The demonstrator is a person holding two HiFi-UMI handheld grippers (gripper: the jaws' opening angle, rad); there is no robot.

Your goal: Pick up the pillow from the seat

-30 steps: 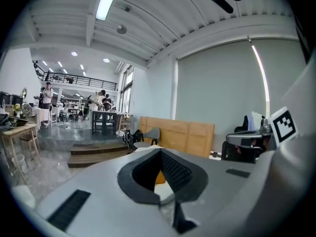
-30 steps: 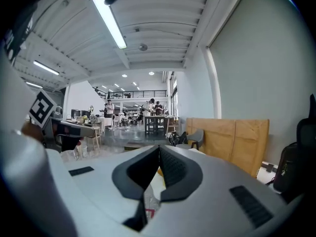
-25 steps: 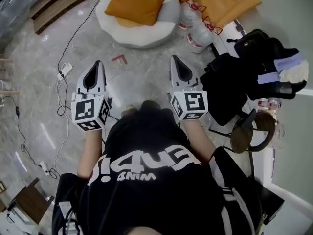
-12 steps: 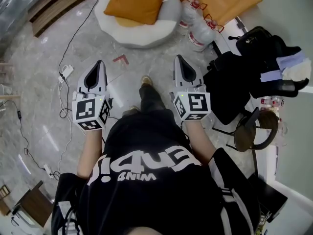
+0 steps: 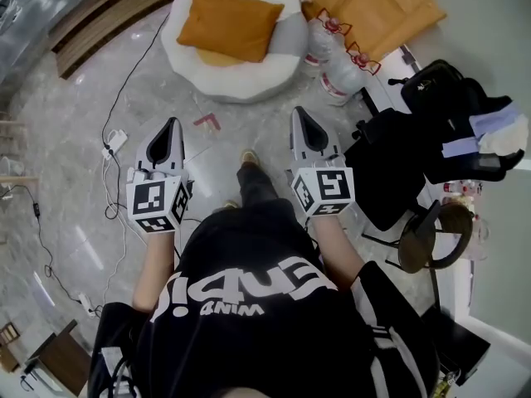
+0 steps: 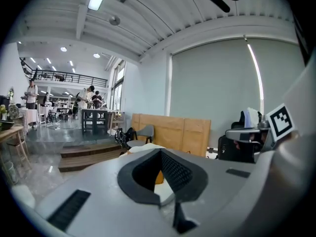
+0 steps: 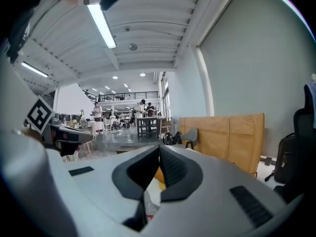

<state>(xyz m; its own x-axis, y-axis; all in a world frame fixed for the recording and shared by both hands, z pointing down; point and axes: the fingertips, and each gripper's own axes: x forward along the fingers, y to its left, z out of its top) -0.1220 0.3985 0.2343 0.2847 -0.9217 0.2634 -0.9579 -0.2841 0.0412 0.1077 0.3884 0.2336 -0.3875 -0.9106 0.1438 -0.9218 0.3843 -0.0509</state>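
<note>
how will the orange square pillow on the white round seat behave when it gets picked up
The orange square pillow looks plump with soft corners, so it is probably light and will sag where pinched. Its matte fabric likely won't slip. Resting broad-side on the white round seat, it shouldn't roll.

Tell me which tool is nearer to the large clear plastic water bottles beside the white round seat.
Right. In the head view the right tool is just below-left of the large clear plastic water bottles; the left tool is much farther to their left.
</note>
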